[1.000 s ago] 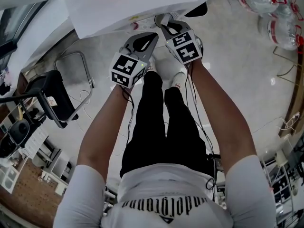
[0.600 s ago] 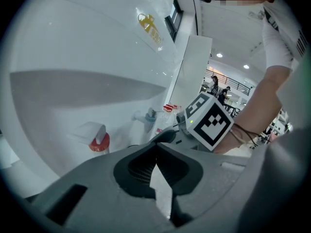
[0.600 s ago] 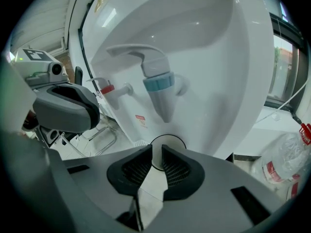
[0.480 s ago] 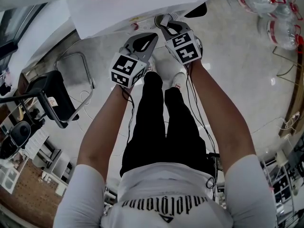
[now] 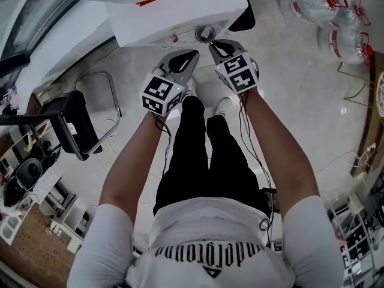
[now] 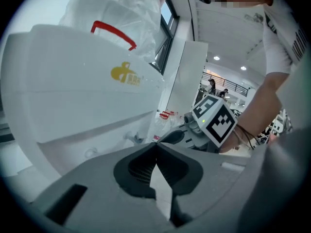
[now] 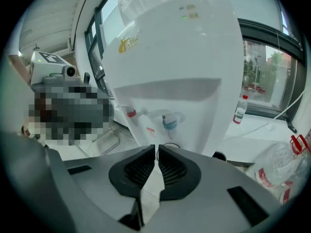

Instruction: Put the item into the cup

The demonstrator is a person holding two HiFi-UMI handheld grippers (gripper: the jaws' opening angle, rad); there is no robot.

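Both grippers are held side by side in front of a white water dispenser (image 5: 180,14). My left gripper (image 5: 193,54) is shut with nothing between its jaws; in its own view the jaws (image 6: 156,147) meet below the dispenser's white body (image 6: 82,91). My right gripper (image 5: 214,44) is also shut and empty, and it points at the dispenser's red tap (image 7: 131,113) and blue tap (image 7: 169,122). A dark ring (image 5: 206,33) lies on the dispenser's ledge just beyond the tips. No cup or loose item shows in any view.
A black seat on a metal frame (image 5: 69,122) stands at the left. Large water jugs (image 5: 312,2) lie on the floor at the right. A small bottle (image 7: 239,109) stands on a sill right of the dispenser. The person's legs and white shoes (image 5: 210,92) are below the grippers.
The head view has shifted a little, so the dispenser sits higher in frame. Both grippers stay shut and side by side in front of it.
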